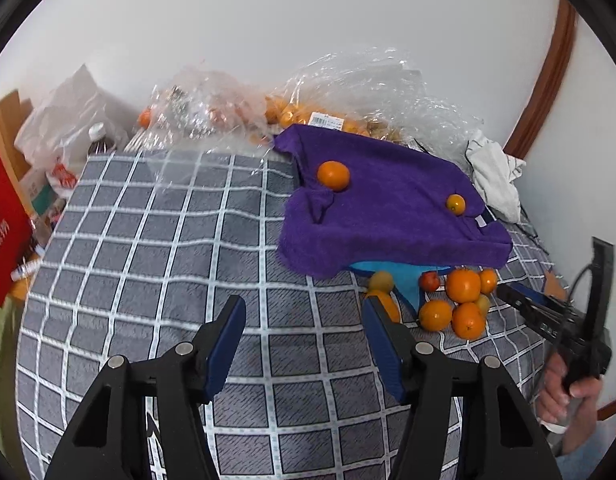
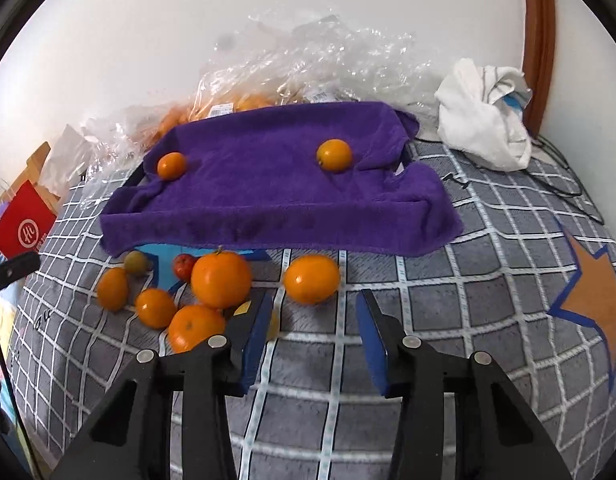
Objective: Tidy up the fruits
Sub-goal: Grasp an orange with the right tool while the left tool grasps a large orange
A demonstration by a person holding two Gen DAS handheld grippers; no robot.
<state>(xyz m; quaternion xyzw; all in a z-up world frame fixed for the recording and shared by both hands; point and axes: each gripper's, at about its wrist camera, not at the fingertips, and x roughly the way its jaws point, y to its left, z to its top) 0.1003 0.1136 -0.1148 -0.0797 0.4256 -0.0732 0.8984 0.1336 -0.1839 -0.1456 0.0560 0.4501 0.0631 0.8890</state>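
Blue pads of my right tool [image 2: 313,312] sit lowest in the right wrist view, standing moderately apart with nothing between them, aimed down at the checked bedspread [image 2: 447,300]. Just beyond the tips lies a lone orange [image 2: 311,278], apart from the others. To its left a cluster of oranges [image 2: 180,300] crowds together near the front edge of the purple towel [image 2: 268,200], the biggest orange [image 2: 221,279] touching its neighbours, with a small red fruit [image 2: 184,266] and a dull green one [image 2: 136,262] tucked behind. Two more oranges rest on top of the towel, one toward its left end [image 2: 171,165] and one toward its right [image 2: 334,154].

My left tool [image 1: 304,308] hangs over bare bedspread, left of the pile, jaws half open and empty.

I judge these fruits firm, fairly light, smooth-skinned and round, so they will roll on this soft surface if nudged. I would close across the widest part of the lone orange, pads level on opposite sides, squeezing gently. It is the easiest pick, since nothing crowds it. Those in the cluster need care: one pad may push a neighbour away.
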